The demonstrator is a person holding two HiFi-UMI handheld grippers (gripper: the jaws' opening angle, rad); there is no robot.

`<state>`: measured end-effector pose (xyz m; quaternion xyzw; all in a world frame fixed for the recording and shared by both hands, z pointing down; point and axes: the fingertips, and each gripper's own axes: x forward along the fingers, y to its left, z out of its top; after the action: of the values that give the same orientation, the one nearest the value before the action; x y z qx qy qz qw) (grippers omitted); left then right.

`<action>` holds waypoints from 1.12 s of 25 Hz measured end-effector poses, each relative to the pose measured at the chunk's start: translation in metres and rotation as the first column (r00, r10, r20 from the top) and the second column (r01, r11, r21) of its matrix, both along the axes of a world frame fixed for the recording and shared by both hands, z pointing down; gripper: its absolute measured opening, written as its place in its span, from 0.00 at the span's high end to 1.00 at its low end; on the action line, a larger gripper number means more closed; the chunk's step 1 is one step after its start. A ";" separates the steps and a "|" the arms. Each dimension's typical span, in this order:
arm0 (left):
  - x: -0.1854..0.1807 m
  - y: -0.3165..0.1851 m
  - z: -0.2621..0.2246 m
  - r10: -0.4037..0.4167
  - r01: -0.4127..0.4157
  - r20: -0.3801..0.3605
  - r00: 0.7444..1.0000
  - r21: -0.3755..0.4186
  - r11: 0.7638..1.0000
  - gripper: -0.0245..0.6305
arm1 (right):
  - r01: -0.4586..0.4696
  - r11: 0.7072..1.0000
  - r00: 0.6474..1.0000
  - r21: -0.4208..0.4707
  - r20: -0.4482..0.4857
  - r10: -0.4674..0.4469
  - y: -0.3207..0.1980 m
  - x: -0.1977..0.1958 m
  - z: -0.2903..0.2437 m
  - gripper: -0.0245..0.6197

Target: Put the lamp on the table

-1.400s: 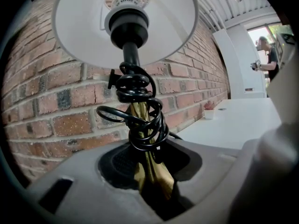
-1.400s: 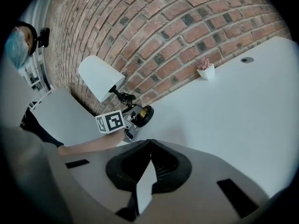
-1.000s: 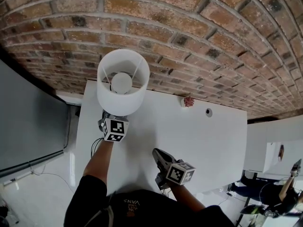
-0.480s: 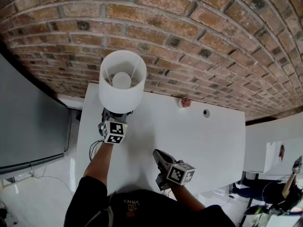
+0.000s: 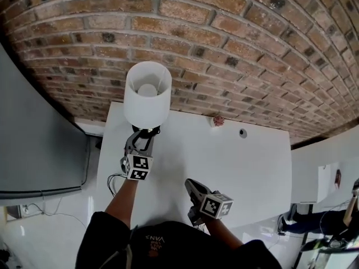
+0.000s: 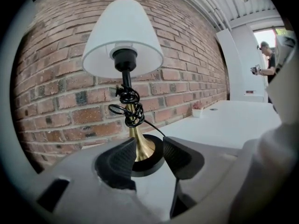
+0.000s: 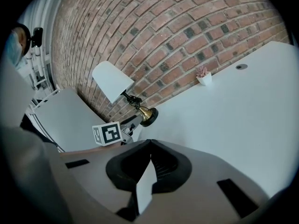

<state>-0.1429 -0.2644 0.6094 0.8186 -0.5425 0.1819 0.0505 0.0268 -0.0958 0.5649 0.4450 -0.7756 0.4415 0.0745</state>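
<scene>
Letting go with the left gripper (image 6: pixel 149 155): having just been opening the jaws, now holding them spread wide on nothing. Framing the lamp (image 5: pixel 147 97) base (image 6: pixel 141 148) in the gap, with neither pad pressing on the brass foot. Reading this as the release after set-down.

Standing upright unaided at the far left corner of the table (image 5: pixel 224 167), close against the brick wall (image 5: pixel 235 49). Probably choosing that spot to keep the open tabletop free and the lamp backed by the wall.

Noting the cord (image 6: pixel 127 107) bundled in loops round the stem below the white shade (image 6: pixel 123 36), likely tied up so as not to trail or snag the jaws on the way out.

Keeping the right gripper (image 7: pixel 148 161) shut tight and empty over the near middle of the table, well apart from the lamp; apparently idling out of the way.

Seeing, further right along the wall, a small potted plant (image 5: pixel 218 120) and a round fitting (image 5: pixel 242 132) in the tabletop, both well clear.

Guessing next: backing the left gripper straight toward the near edge, level, to avoid nudging the foot.
</scene>
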 end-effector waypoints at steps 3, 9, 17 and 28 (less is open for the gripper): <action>0.001 0.021 -0.007 0.005 -0.005 -0.004 1.000 -0.003 1.000 0.68 | -0.009 1.000 1.000 -0.001 0.004 0.009 0.009 0.003 0.000 0.96; -0.005 0.058 -0.026 -0.020 0.020 0.006 1.000 0.003 1.000 0.72 | 0.046 0.998 0.999 0.047 0.014 -0.047 0.020 0.000 -0.012 0.96; -0.003 0.122 -0.068 -0.089 0.089 -0.006 0.996 0.013 0.996 0.86 | 0.112 0.988 0.993 0.103 0.021 -0.115 0.044 0.018 -0.032 0.96; 0.038 0.201 -0.110 -0.180 0.181 -0.094 0.979 0.006 0.983 0.95 | 0.200 0.949 0.979 0.243 -0.015 -0.202 0.072 0.057 -0.061 0.96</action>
<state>-0.1049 -0.0632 0.4993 0.7740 -0.6128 0.1341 0.0862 0.0834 -0.0234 0.5040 0.3672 -0.8655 0.3354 0.0602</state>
